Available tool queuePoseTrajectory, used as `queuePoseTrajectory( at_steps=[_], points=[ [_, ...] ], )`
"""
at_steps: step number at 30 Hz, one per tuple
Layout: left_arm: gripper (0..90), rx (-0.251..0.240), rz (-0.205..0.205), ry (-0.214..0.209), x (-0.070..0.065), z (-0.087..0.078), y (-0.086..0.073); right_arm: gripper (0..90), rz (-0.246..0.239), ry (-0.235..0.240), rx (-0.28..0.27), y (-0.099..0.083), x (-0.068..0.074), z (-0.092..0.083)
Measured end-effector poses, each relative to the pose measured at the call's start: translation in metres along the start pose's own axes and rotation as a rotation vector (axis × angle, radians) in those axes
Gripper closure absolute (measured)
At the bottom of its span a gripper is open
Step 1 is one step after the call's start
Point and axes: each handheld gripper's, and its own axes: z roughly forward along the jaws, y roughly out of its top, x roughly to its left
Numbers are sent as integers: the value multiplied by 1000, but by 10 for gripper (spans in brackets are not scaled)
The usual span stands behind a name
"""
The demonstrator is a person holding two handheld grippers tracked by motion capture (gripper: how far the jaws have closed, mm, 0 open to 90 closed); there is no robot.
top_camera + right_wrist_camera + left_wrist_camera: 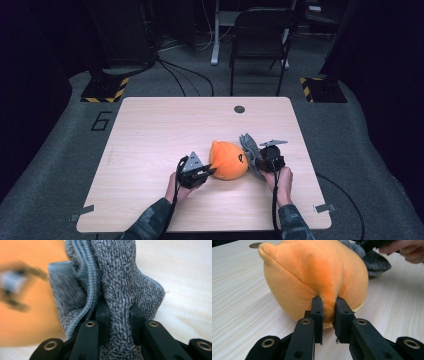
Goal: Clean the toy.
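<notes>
An orange plush toy (228,160) lies on the wooden table (150,130), near its front middle. My left gripper (207,172) is at the toy's left side, shut on a pinched fold of its orange fabric (328,307). My right gripper (259,159) is at the toy's right side, shut on a grey terry cloth (120,295) that stands bunched up between its jaws. The cloth (249,150) rests against the toy's right flank. In the left gripper view the toy (312,277) bulges in front of the jaws, and the grey cloth (374,261) shows behind it.
A round dark grommet (239,109) sits in the table near its far edge. A black chair (260,40) stands beyond the table. Cables run over the grey floor, and yellow-black striped feet (105,90) flank the far corners.
</notes>
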Motion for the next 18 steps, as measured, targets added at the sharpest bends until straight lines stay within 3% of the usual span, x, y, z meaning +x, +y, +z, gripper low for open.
queuePoseTrajectory(
  at_steps=[3, 4, 7, 11, 14, 16, 18],
  points=[
    [791, -5, -4, 5, 2, 0, 0, 749, 8, -12, 53, -5, -6, 9],
    [790, -4, -3, 4, 2, 0, 0, 748, 31, -8, 55, -4, -7, 8],
    [789, -3, 7, 2, 2, 0, 0, 752, 23, -14, 17, 0, -13, 0],
    [790, -7, -6, 0, 3, 0, 0, 757, 27, -5, -77, 10, -14, -28],
    [789, -7, 7, 3, 3, 0, 1, 758, -2, 31, -167, 22, -3, -57],
    [789, -7, 4, 0, 2, 0, 1, 758, -17, 84, -233, 30, 12, -74],
    [789, -11, 1, -1, 2, 0, 1, 758, -27, 171, -282, 36, 31, -85]
  ],
)
